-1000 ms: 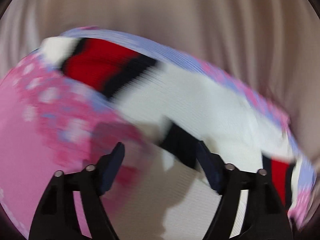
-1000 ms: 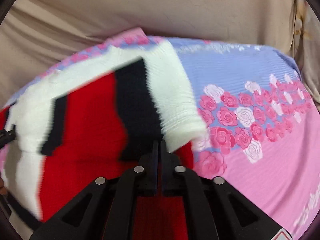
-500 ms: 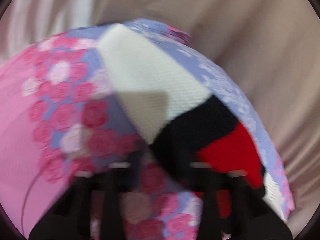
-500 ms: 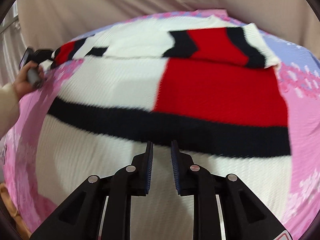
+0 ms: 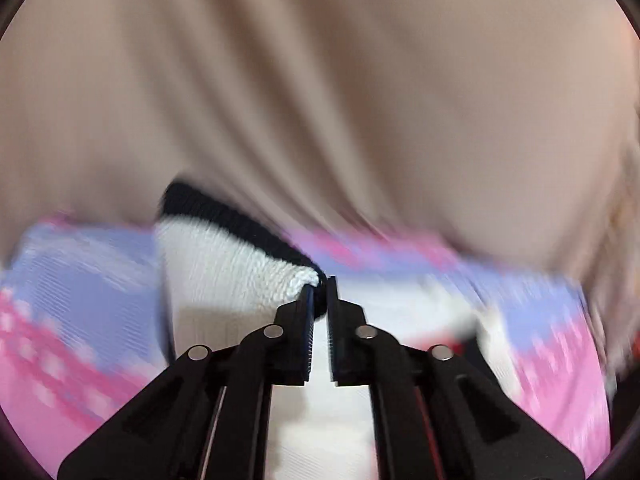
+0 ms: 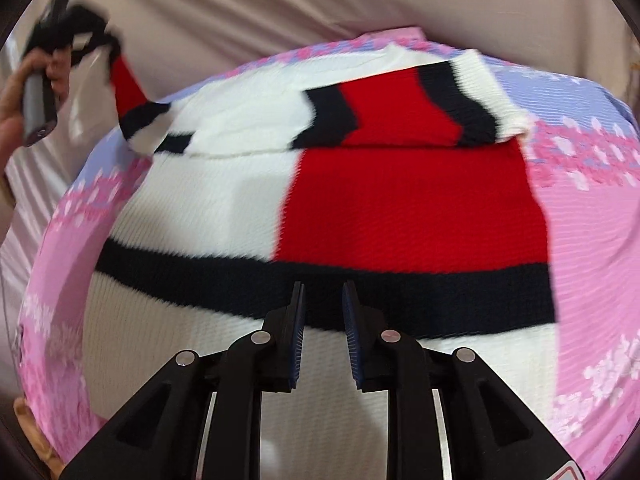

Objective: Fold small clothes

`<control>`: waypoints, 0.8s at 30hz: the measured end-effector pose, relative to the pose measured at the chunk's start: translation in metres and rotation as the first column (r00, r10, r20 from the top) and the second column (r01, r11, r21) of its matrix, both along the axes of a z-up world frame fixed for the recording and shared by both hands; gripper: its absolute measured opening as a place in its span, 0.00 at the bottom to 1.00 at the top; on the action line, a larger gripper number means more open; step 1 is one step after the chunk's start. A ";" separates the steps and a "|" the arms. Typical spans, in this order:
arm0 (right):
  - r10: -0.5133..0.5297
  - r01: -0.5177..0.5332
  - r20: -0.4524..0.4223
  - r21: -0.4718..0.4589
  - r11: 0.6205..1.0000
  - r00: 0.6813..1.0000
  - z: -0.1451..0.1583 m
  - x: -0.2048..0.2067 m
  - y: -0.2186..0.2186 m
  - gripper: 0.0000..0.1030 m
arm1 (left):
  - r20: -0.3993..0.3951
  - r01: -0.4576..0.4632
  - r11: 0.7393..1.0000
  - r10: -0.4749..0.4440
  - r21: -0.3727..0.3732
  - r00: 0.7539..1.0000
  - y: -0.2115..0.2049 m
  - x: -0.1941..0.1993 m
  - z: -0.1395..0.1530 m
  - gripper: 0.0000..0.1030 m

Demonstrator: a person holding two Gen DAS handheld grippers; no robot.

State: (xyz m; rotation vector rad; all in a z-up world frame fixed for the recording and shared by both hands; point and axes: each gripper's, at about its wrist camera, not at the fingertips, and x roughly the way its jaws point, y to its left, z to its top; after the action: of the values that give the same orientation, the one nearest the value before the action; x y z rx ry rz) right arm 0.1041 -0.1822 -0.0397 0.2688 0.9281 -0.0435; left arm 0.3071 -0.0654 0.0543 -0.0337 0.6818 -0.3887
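Note:
A knitted sweater [image 6: 360, 208] in white, red and black blocks lies spread on the flowered sheet, its right sleeve [image 6: 440, 100] folded across the chest. My left gripper [image 5: 319, 292] is shut on the cuff of the left sleeve [image 5: 240, 264] and holds it raised. In the right wrist view the left gripper [image 6: 76, 36] is at the far left with the red and black sleeve [image 6: 128, 92] hanging from it. My right gripper [image 6: 323, 300] is slightly open and empty, above the sweater's black band.
A pink and lilac flowered sheet [image 6: 592, 240] covers the surface under the sweater. A beige curtain [image 5: 320, 80] hangs close behind it. The person's hand [image 6: 24, 92] holds the left gripper at the far left.
My left gripper has shut on the left sleeve cuff and lifted it off the sheet. My right gripper let go of the right sleeve, pulled back over the sweater body and opened a little.

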 end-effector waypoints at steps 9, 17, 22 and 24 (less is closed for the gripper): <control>-0.120 0.124 0.039 -0.111 0.986 0.992 0.010 -0.017 -0.077 0.35 | -0.219 -0.116 0.984 0.144 0.136 0.965 -0.002 -0.093 -0.127 0.40; 0.195 -0.128 0.166 -0.345 0.930 0.967 0.040 0.058 -0.025 0.46 | -0.208 -0.358 0.903 0.407 0.237 0.889 0.104 -0.082 -0.147 0.45; 0.380 -0.308 0.119 -0.393 0.866 0.917 0.028 0.134 0.046 0.47 | -0.226 -0.375 0.898 0.424 0.230 0.877 0.137 -0.085 -0.153 0.45; 0.385 -0.334 0.082 -0.356 0.873 0.919 0.016 0.157 0.062 0.47 | -0.218 -0.362 0.903 0.410 0.230 0.885 0.136 -0.084 -0.153 0.45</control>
State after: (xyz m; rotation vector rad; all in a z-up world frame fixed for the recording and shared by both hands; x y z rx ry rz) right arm 0.2611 -0.1202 -0.0240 -0.2213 0.7915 0.1624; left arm 0.2228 0.0709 -0.0988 -0.0469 0.9493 0.0708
